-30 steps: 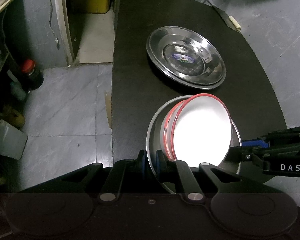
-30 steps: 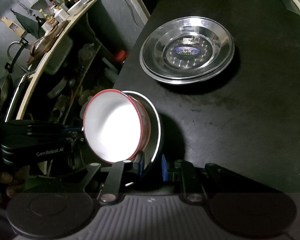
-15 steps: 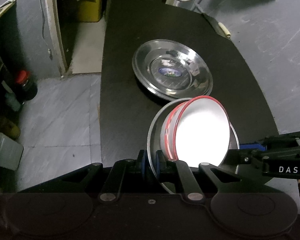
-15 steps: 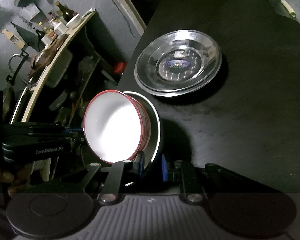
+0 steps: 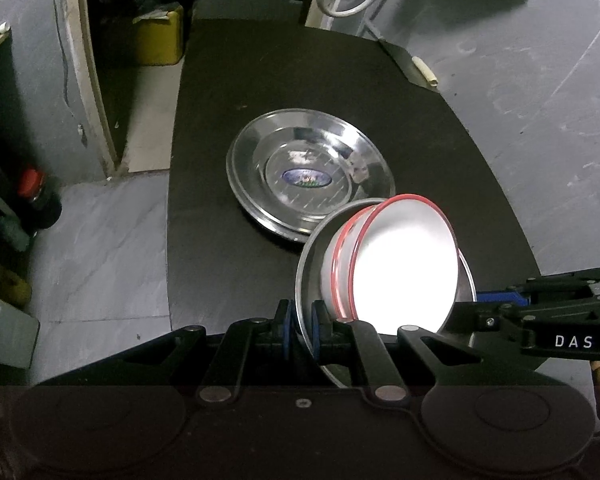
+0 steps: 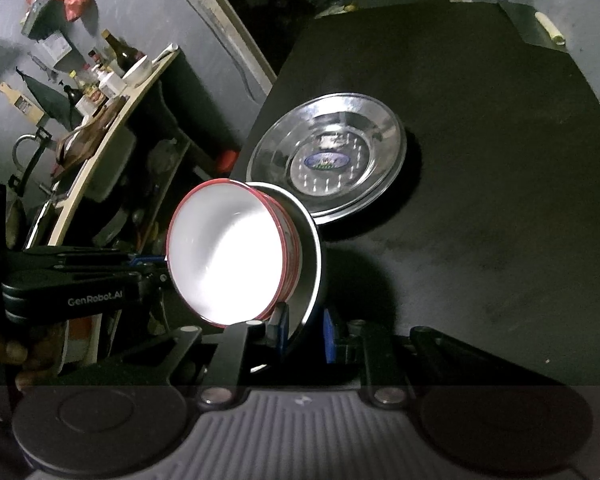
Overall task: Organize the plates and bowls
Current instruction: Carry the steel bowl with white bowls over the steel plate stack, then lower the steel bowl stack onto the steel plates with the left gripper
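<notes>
A steel plate [image 5: 305, 268] carrying stacked white bowls with red rims [image 5: 404, 276] hangs tilted above the black table [image 5: 260, 80]. My left gripper [image 5: 300, 326] is shut on the plate's near rim. Opposite, my right gripper [image 5: 476, 304] clamps the other rim. In the right wrist view my right gripper [image 6: 304, 330] is shut on the plate rim [image 6: 315, 256], with the bowls [image 6: 224, 252] beside it and my left gripper [image 6: 156, 276] beyond. More steel plates [image 5: 308, 176] [image 6: 328, 160] lie nested on the table just past the held one.
The table's left edge drops to a grey tiled floor with a red-capped bottle [image 5: 34, 196] and a white container [image 5: 4, 336]. A yellow box [image 5: 156, 40] sits behind. A shelf with bottles [image 6: 112, 68] stands left. A small pale roll [image 5: 424, 72] lies at the far right corner.
Both grippers have carried the plate with the bowls upward and closer to the steel plates on the table; its rim now overlaps theirs in view. Both grips are unchanged.
</notes>
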{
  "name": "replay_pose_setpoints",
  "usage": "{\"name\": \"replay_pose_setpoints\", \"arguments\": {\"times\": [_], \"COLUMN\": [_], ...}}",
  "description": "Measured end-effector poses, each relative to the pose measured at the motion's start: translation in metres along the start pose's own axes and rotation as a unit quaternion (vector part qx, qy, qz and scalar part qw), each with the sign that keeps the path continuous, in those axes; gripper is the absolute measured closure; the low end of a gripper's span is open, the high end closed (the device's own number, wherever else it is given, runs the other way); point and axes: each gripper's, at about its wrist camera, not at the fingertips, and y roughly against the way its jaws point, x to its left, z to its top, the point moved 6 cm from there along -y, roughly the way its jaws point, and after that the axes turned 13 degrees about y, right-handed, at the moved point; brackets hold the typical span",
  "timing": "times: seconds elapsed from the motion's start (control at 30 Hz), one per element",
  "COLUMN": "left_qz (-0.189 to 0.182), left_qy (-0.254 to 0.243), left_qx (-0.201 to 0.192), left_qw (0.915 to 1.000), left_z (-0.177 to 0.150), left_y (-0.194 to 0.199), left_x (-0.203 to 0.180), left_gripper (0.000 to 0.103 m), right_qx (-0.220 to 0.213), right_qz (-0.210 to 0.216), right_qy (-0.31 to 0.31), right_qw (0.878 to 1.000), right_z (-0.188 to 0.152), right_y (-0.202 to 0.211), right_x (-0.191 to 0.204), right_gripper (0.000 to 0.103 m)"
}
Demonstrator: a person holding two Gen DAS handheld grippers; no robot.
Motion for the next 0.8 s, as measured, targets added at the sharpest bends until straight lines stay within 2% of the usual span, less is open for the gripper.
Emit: {"name": "replay_pose_setpoints", "arguments": {"times": [0.8], "left_qz": [0.002], "left_qy": [-0.015], "left_qx": [-0.007], "left_qw": [0.9999], "left_z": [0.032], "left_y": [-0.013], "left_x": [-0.02], "left_gripper": [0.094], "right_qx": [-0.013], "right_qz": [-0.002], "right_qy": [-0.01], "right_qw": [1.0], "right_z": [0.02], "right_y": [0.001], "right_x": [-0.021], "right_gripper": [0.082]}}
